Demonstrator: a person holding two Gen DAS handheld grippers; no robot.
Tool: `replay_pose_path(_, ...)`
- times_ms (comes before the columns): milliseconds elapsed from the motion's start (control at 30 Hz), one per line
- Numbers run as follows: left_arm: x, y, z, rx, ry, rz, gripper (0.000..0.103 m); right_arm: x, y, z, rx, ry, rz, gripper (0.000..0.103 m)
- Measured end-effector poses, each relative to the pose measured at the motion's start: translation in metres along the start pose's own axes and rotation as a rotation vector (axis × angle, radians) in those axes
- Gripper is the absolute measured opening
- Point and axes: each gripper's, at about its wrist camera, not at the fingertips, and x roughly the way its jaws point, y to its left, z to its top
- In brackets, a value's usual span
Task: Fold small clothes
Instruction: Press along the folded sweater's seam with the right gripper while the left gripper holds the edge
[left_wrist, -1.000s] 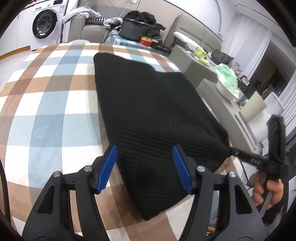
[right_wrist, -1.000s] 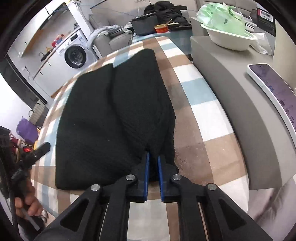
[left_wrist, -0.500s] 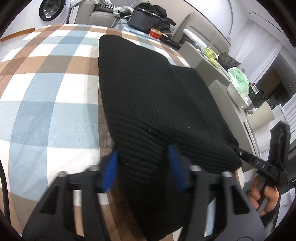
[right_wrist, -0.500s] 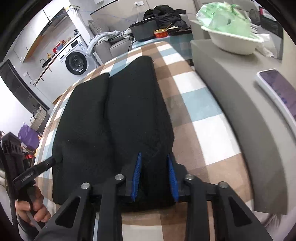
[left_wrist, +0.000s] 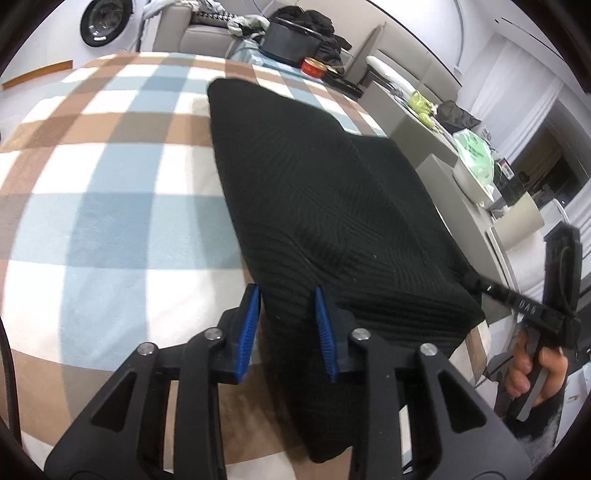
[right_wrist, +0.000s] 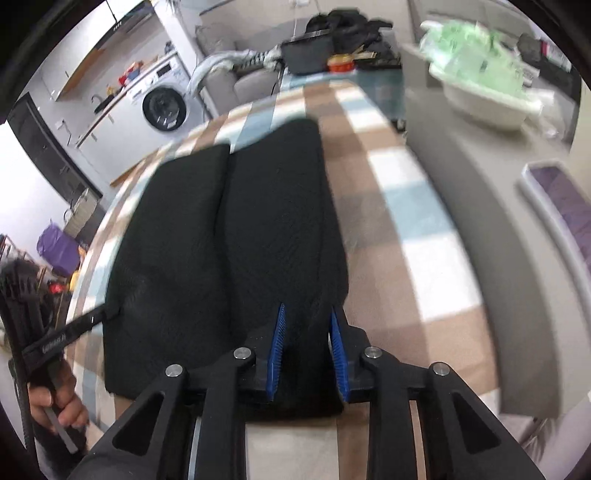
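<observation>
A black knitted garment (left_wrist: 314, 177) lies folded lengthwise on the checked tablecloth (left_wrist: 110, 206). My left gripper (left_wrist: 286, 291) is at its near left corner. Its jaws are closing, and the blue pads press a bunched fold of the cloth. My right gripper (right_wrist: 307, 310) is at the near right corner of the garment (right_wrist: 266, 206), and cloth fills the gap between its pads. Each view shows the other gripper at the far corner of the same edge: the right one (left_wrist: 517, 299) and the left one (right_wrist: 74, 328), each in a hand.
A grey counter (right_wrist: 461, 206) runs along the right of the table, with a phone (right_wrist: 561, 199) and a white bowl holding a green bag (right_wrist: 484, 99). Beyond the table's far end are a sofa, a black bag (left_wrist: 291, 40) and a washing machine (right_wrist: 162, 107).
My left gripper moved forward over the garment's corner and closed from wide open onto the cloth. My right gripper's jaws widened from a thin pinch and now hold a thicker fold.
</observation>
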Motion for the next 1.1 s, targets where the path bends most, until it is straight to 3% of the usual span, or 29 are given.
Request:
replay_pose_path(167, -0.019, 0.007, 0.016, 0.009, -0.074, 0.039, 0.055, 0.008, 0.032, 0.04, -0.034, -0.047, 0.066, 0.035)
replay_pose_path(300, -0.026, 0.016, 0.03, 0.003, -0.102, 0.044, 0.057, 0.053, 0.06, 0.075, -0.047, 0.004, 0.118, 0.035)
replay_pose_path(433, -0.025, 0.026, 0.037, -0.008, -0.106, 0.058, 0.057, 0.107, 0.08, 0.093, -0.069, 0.116, 0.162, 0.035)
replay_pose_path(500, -0.023, 0.032, 0.038, -0.018, -0.103, 0.061, 0.057, 0.123, 0.086, 0.094, -0.089, 0.148, 0.175, 0.027)
replay_pose_path(567, -0.021, 0.036, 0.037, -0.027, -0.1, 0.069, 0.057, 0.125, 0.095, 0.095, -0.136, 0.137, 0.165, 0.011)
replay_pose_path(633, -0.019, 0.04, 0.037, -0.041, -0.095, 0.064, 0.057, 0.117, 0.104, 0.096, -0.179, 0.11, 0.16, 0.008)
replay_pose_path(700, -0.02, 0.039, 0.038, -0.044, -0.098, 0.059, 0.057, 0.092, 0.113, 0.098, -0.222, 0.028, 0.165, 0.007)
replay_pose_path(767, -0.024, 0.035, 0.039, -0.033, -0.109, 0.059, 0.057, 0.055, 0.12, 0.098, -0.261, -0.064, 0.128, 0.007)
replay_pose_path(867, -0.028, 0.025, 0.039, -0.012, -0.123, 0.048, 0.057, 0.021, 0.103, 0.093, -0.229, -0.126, 0.043, 0.007)
replay_pose_path(1100, -0.003, 0.001, 0.034, 0.029, -0.058, 0.05, 0.057, 0.091, 0.053, 0.086, -0.105, 0.053, -0.086, 0.01)
